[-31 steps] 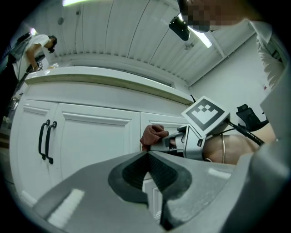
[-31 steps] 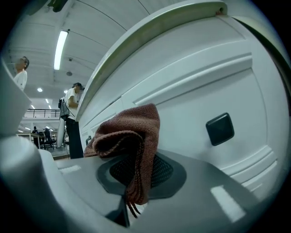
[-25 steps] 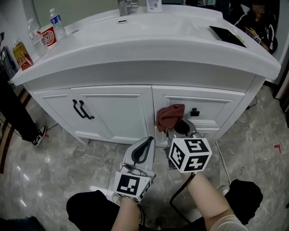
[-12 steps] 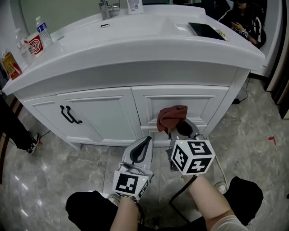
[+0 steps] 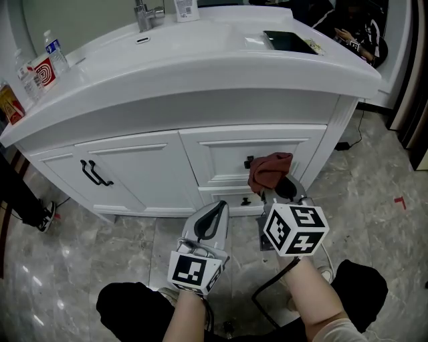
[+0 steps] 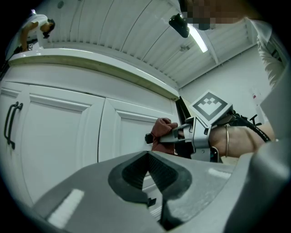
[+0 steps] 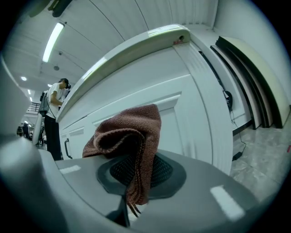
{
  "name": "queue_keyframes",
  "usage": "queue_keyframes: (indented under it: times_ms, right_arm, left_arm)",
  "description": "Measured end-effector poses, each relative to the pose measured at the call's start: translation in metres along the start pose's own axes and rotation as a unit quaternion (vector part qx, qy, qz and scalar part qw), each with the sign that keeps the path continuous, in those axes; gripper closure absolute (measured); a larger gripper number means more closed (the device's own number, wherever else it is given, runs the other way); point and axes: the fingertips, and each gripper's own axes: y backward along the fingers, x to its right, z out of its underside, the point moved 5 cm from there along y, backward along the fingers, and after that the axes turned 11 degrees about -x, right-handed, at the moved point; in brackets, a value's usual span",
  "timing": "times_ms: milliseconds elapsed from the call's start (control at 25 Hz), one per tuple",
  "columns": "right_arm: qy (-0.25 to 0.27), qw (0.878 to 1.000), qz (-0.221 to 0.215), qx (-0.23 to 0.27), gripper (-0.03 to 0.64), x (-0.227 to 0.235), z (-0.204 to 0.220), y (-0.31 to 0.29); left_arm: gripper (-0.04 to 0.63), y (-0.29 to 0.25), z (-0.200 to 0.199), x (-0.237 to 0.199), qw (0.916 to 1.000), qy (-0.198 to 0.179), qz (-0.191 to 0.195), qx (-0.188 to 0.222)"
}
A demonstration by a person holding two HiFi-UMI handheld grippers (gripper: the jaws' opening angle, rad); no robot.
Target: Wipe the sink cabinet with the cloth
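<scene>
Nearest the camera, the left gripper [image 5: 216,207] hangs low before the cabinet with its jaws pressed together and nothing between them. Beside it, the right gripper [image 5: 279,189] is clamped tight on a rust-red cloth [image 5: 270,171], which bunches out past the jaw tips at the upper drawer front [image 5: 221,155], just right of its black knob [image 5: 249,162].

The cloth appears to meet the panel, though the contact itself cannot be made out. Its long axis runs up and forward from the jaws toward the drawer. The folded bulk points at the white face, and a short frayed end trails down below the pinch.

The wipe in hand likely goes best with the grip kept firm and the cloth's broad fold laid flat on the paint, so fabric and not metal meets the surface. Strokes along the panel should skirt the knob, where a loose fold could catch. The idle left gripper is best kept clear of the path.

Behind, the white sink cabinet [image 5: 130,167] spreads left to a door with paired black handles [image 5: 92,175]. Above it the curved countertop [image 5: 200,67] carries bottles [image 5: 52,48] at far left, a faucet [image 5: 143,13] and a dark flat panel [image 5: 287,41] at right.
</scene>
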Motion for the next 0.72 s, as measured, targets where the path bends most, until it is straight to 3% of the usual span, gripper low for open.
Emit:
queue_keyframes:
  times_ms: [360,720]
  right_arm:
    - [-0.013,1.000,-0.001,-0.012,0.538,0.019,-0.002,-0.008]
    - [-0.004,0.999,0.039,-0.006,0.538,0.059,-0.011,0.017]
  left_arm:
    - [0.595,-0.018,0.010,0.011,0.9999,-0.002,0.016,-0.006]
    - [0.595,-0.041,0.008,0.042,0.9990,0.005,0.045,-0.005]
